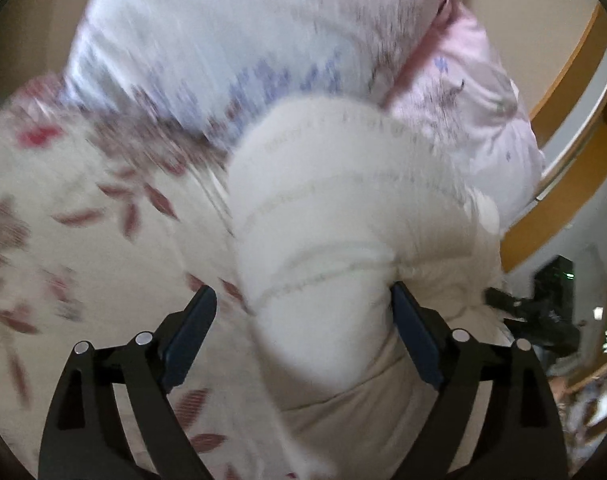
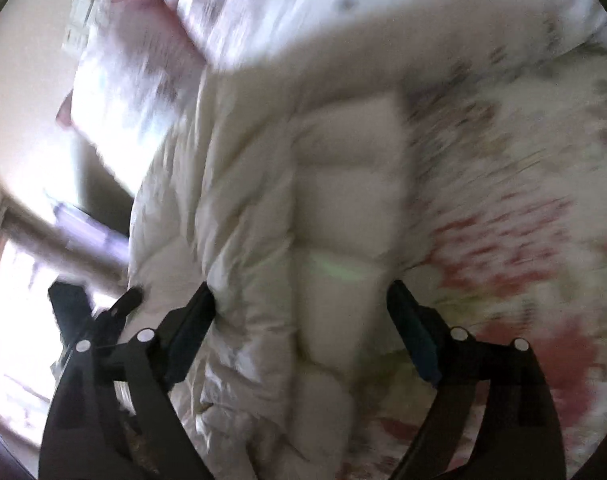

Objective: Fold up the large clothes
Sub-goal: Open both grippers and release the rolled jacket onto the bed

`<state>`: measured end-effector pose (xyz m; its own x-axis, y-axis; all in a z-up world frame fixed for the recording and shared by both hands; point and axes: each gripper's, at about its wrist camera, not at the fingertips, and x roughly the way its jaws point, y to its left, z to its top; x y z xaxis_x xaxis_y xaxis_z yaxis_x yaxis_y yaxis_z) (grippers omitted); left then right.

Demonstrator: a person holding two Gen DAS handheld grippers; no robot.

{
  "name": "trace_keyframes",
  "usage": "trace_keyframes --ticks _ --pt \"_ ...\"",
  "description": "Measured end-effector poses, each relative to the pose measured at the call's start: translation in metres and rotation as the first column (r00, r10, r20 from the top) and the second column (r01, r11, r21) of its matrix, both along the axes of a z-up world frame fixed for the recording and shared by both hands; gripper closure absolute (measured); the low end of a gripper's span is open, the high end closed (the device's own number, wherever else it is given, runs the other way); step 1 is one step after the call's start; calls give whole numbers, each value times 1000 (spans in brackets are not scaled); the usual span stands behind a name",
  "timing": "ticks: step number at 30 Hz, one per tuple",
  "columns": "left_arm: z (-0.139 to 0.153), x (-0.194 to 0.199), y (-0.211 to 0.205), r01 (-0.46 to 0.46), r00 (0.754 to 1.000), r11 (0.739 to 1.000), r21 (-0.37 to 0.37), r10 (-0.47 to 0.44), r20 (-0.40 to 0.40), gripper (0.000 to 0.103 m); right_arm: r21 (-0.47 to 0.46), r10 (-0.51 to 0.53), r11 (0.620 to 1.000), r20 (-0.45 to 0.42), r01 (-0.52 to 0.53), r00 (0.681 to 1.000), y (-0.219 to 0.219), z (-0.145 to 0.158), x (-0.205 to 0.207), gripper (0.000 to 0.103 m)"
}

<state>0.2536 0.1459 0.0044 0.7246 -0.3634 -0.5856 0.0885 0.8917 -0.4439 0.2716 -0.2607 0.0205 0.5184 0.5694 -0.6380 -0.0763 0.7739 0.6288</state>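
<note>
A white quilted puffer jacket lies bunched on a bed with a red-leaf sheet. In the left wrist view my left gripper is open, its jaws spread on either side of a padded roll of the jacket. In the right wrist view the same jacket stretches away from me, and my right gripper is open, its jaws straddling a quilted panel. The other gripper shows at the jacket's left edge. Both views are motion-blurred.
A pillow with blue print and a pink pillow lie beyond the jacket. A wooden bed frame runs along the right. A bright window is at the left of the right wrist view.
</note>
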Motion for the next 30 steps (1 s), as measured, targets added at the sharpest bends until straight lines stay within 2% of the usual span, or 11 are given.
trace_keyframes --ticks 2,4,7,9,12,14,15,16,19,23,30 --pt "16 -15 1 -45 997 997 62 41 64 14 -22 -109 994 50 110 993 -19 17 -5 17" --pt "31 -32 -8 -28 992 994 102 15 128 14 -24 -169 985 119 173 978 -30 34 -10 17" --pt "43 -49 -34 37 981 985 170 -68 182 14 8 -144 989 153 144 978 -18 53 4 20" --pt "47 -57 -60 78 971 964 254 -131 199 14 -2 -124 992 149 126 981 3 56 19 21" --pt "44 -59 -82 103 966 938 332 -174 193 14 -25 -104 994 130 108 986 27 57 35 22" --pt "38 -59 -90 117 968 926 360 -188 168 14 5 -96 995 114 96 989 33 52 38 40" --pt "35 -57 -92 121 970 924 363 -188 155 14 8 -90 996 115 90 989 34 51 41 75" --pt "30 -55 -93 127 973 923 364 -187 135 14 -18 -92 995 114 95 989 36 47 42 83" --pt "22 -54 -93 128 976 918 376 -183 115 14 -76 -162 983 95 169 982 29 34 41 87" --pt "18 -53 -96 147 973 915 375 -202 111 14 -87 -231 969 17 232 973 14 4 37 87" --pt "6 -38 -105 162 974 912 376 -210 90 11 -159 -304 940 11 302 953 18 -16 36 86"
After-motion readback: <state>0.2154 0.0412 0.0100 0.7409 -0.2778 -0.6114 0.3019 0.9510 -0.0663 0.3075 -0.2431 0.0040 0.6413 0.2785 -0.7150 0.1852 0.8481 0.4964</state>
